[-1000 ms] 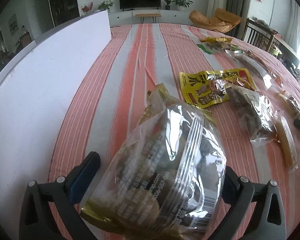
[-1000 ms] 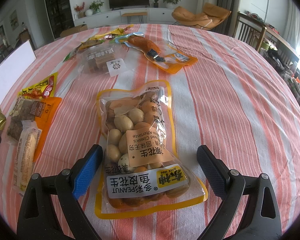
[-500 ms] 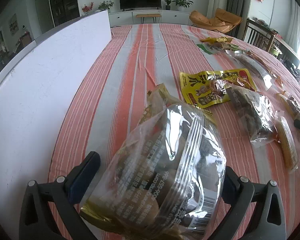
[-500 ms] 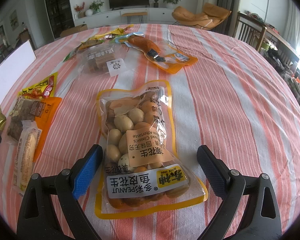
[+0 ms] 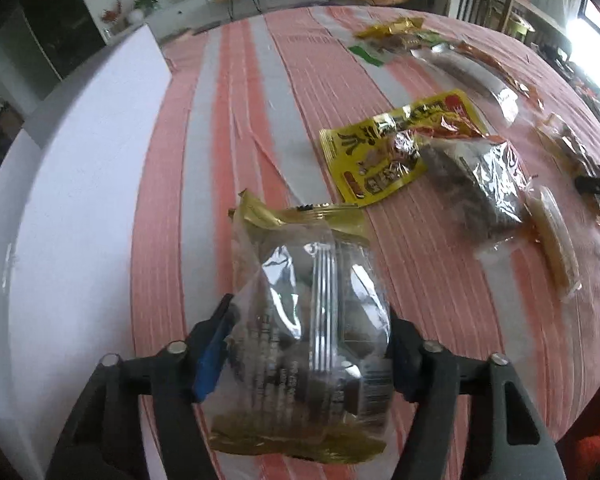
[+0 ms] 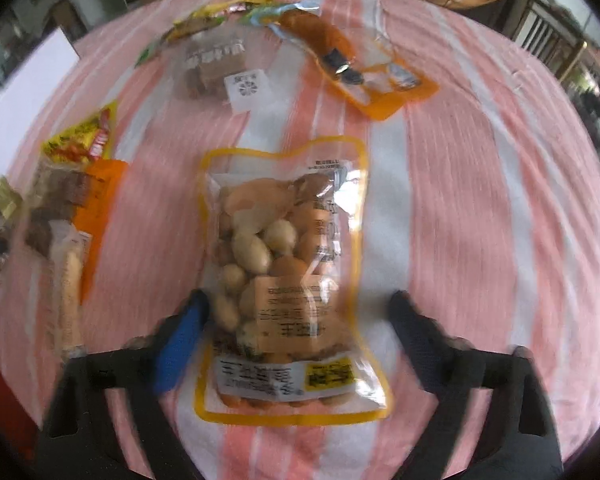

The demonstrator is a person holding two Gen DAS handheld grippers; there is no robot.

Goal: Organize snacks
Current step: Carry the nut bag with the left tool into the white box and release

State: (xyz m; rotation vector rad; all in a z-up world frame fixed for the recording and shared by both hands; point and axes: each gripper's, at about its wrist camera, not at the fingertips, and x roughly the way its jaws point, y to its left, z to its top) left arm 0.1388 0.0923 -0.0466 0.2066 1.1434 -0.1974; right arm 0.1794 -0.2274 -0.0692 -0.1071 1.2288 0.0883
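In the left wrist view my left gripper (image 5: 308,354) holds a clear bag with gold trim (image 5: 312,300), full of dark snacks. Its jaws are closing and both pads squeeze the bag's sides, above the striped tablecloth (image 5: 236,92). The right wrist view is blurred by motion. There a clear peanut bag with an orange-yellow border (image 6: 284,240) lies flat between the fingers of my right gripper (image 6: 296,336). Those jaws are closing too. The blue left pad (image 6: 180,344) meets the bag's edge, while a strip of cloth shows beside the right finger.
A tall white board (image 5: 80,200) stands along the left. A yellow packet (image 5: 396,148), a dark snack bag (image 5: 476,184) and a stick-shaped pack (image 5: 556,240) lie to the right. Farther off are an orange pouch (image 6: 360,68) and a clear pack of brown cubes (image 6: 220,68).
Both pairs of jaws have narrowed from wide open. The left pads now squeeze the gold-trimmed bag, which has risen a little. The right gripper has shifted and tilted over the peanut bag.
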